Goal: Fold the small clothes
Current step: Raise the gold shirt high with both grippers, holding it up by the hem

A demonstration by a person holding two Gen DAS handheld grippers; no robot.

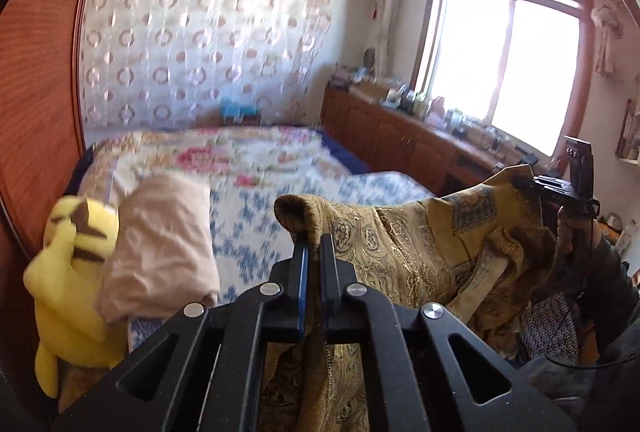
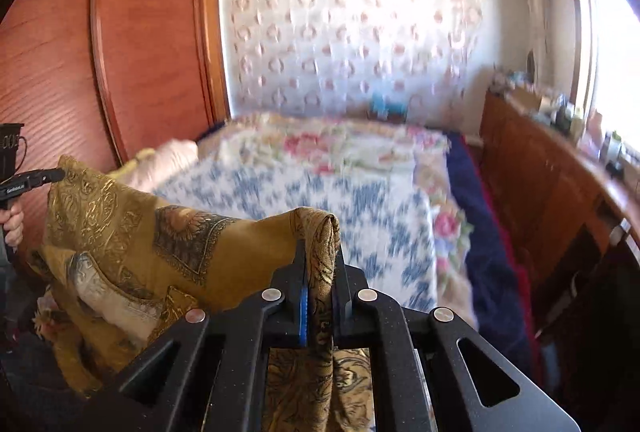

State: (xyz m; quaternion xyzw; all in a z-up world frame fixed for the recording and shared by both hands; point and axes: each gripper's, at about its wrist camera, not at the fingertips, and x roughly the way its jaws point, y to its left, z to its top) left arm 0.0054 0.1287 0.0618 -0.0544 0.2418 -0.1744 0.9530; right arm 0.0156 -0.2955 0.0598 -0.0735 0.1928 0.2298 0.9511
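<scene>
Held up in the air over the bed, the gold patterned cloth looks thin, light, limp and probably slippery, so the left tongs and right tongs, each clenched on a bunched top corner, seem well placed.

Mustard paisley cloth, blue-floral white bedspread, yellow plush

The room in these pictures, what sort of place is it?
Most likely a home bedroom: a bed with a floral quilt, a tall wooden wardrobe beside it, and a yellow plush toy by a pillow.
</scene>
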